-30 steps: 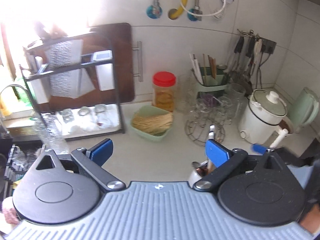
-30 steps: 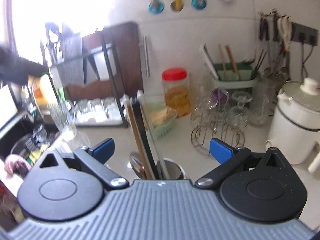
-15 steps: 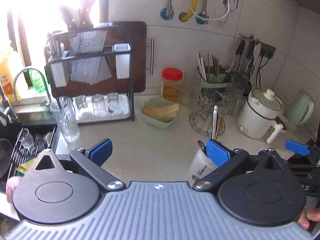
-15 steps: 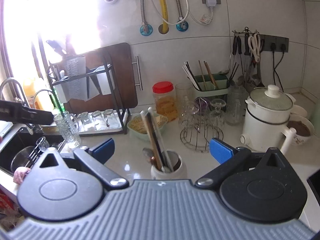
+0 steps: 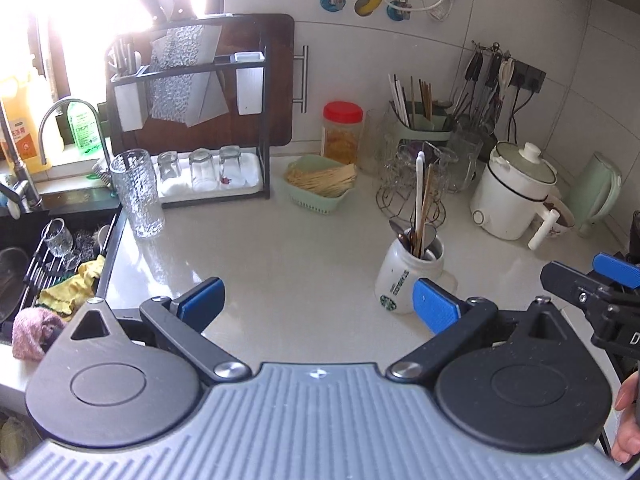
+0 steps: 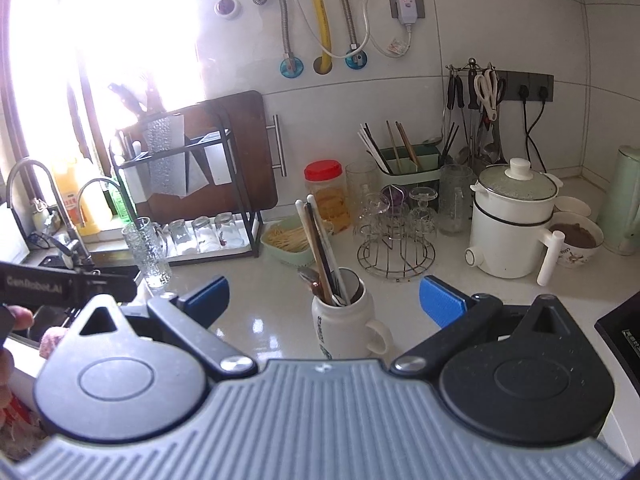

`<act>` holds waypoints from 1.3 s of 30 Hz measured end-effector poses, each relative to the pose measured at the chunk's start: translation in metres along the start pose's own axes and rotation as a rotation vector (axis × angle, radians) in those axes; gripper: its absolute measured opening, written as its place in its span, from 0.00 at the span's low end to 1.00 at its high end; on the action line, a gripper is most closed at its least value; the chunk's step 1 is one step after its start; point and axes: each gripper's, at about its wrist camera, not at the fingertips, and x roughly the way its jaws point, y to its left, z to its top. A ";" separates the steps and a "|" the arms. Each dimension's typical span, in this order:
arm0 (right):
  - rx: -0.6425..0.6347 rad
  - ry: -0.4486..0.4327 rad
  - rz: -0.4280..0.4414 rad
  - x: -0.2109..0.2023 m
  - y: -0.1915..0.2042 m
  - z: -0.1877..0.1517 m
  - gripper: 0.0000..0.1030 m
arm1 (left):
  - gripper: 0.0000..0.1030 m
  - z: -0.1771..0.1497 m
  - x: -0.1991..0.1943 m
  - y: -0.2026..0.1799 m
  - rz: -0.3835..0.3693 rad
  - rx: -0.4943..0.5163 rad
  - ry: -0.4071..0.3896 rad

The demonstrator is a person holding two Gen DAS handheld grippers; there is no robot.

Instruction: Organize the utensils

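Left wrist view: the left gripper (image 5: 316, 300) has its jaws wide apart, holding nothing, above the pale table (image 5: 280, 252). Right wrist view: the right gripper (image 6: 324, 294) is spread wide too, and the white mug full of spoons and chopsticks (image 6: 344, 320) stands on the table between its fingers.

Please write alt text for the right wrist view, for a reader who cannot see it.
The open right gripper faces a white mug holding chopsticks and spoons on a pale kitchen counter. Behind stand a glass rack, a red-lidded jar and a white cooker.
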 end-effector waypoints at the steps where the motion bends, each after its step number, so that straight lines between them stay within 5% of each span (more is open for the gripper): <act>1: 0.000 -0.001 0.004 -0.002 -0.001 -0.002 1.00 | 0.99 -0.003 -0.001 -0.001 0.001 -0.004 0.001; 39: -0.053 0.110 0.127 -0.001 -0.044 -0.016 1.00 | 0.99 -0.034 -0.006 -0.051 0.121 -0.122 0.062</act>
